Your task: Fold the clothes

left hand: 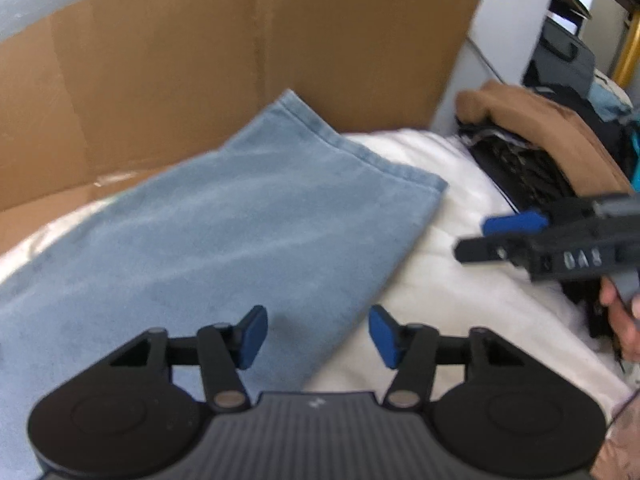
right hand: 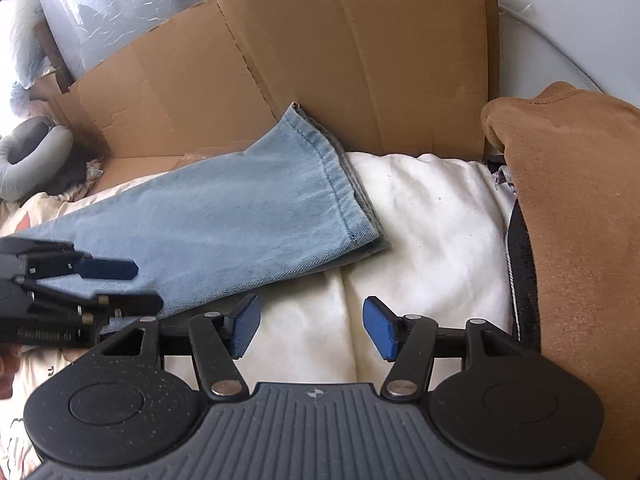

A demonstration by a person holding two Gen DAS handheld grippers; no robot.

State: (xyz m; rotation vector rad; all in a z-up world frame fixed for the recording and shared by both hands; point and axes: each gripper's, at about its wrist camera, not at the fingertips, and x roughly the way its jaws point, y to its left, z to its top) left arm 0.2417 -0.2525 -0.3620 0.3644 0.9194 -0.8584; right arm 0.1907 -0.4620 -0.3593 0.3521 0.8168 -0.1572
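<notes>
I am hovering my left gripper (left hand: 318,334) and right gripper (right hand: 310,330), fingers apart and empty, over the jeans leg (right hand: 248,216) lying on the white bedding (right hand: 432,216) (denim: heavy, floppy); I'd pinch the stiff hem.

Pale characters — seemingly "0A8", blurred — on the right tool's (left hand: 500,236) black body.

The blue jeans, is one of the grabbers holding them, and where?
No. The left gripper and the right gripper are both open with nothing between their pads; the jeans lie loose on the white cloth.
</notes>
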